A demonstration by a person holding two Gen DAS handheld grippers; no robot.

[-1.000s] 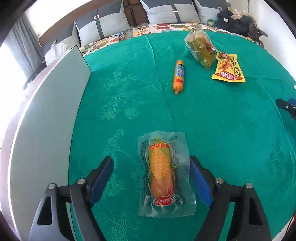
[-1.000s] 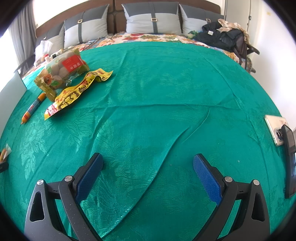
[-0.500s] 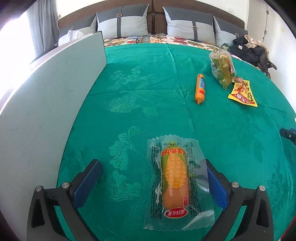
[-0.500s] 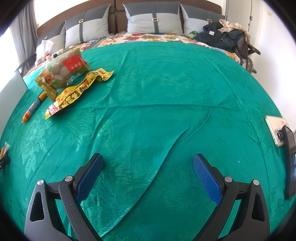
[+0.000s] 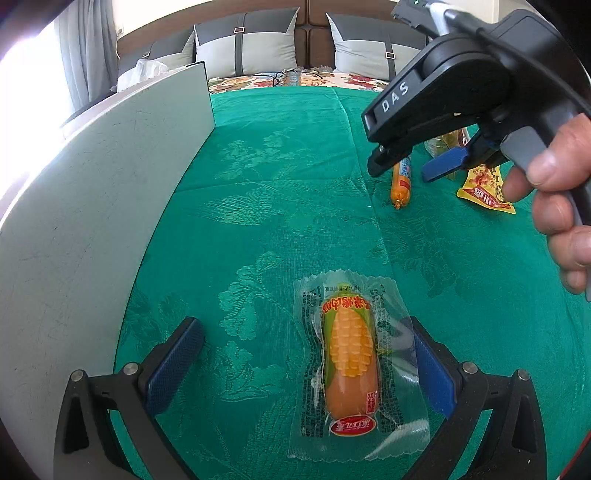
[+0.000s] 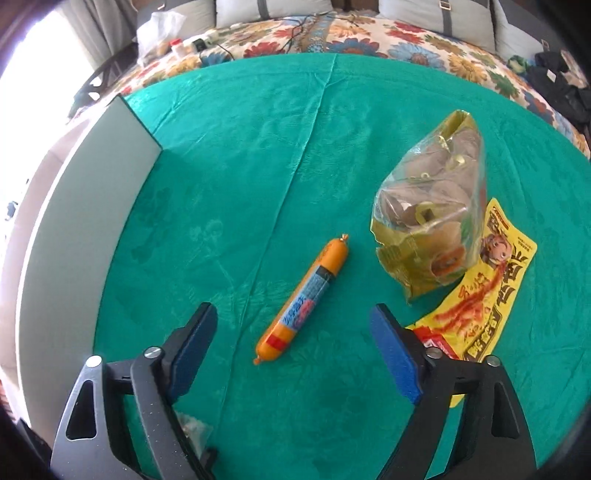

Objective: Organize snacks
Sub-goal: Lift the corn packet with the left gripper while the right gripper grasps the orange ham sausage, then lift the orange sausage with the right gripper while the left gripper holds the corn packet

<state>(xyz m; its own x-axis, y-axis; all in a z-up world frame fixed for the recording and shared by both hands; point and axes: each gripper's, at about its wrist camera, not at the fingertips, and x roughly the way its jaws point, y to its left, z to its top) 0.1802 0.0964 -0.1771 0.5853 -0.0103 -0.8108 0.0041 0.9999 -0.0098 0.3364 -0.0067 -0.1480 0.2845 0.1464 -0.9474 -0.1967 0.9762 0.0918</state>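
Observation:
A corn-shaped sausage in clear wrap [image 5: 351, 365] lies on the green cloth between the fingers of my open left gripper [image 5: 303, 365], close to the right finger. My right gripper [image 6: 295, 350] is open and hovers over an orange sausage stick [image 6: 304, 301], which lies between its fingers; this stick shows in the left wrist view [image 5: 400, 182] too. A clear bag of snacks [image 6: 432, 218] rests partly on a yellow snack packet [image 6: 484, 291] just right of the right finger. The right gripper's body [image 5: 465, 85] and the hand holding it fill the upper right of the left wrist view.
A grey-white board [image 5: 92, 221] stands along the left side of the green cloth [image 5: 288, 192]; it also shows in the right wrist view [image 6: 85, 221]. Pillows [image 5: 251, 48] and a floral sheet [image 6: 332, 33] lie beyond the cloth.
My right gripper has swung left across the bed and now hovers over the orange sausage stick, entering the left wrist view. My left gripper stays open around the corn sausage, shifted slightly.

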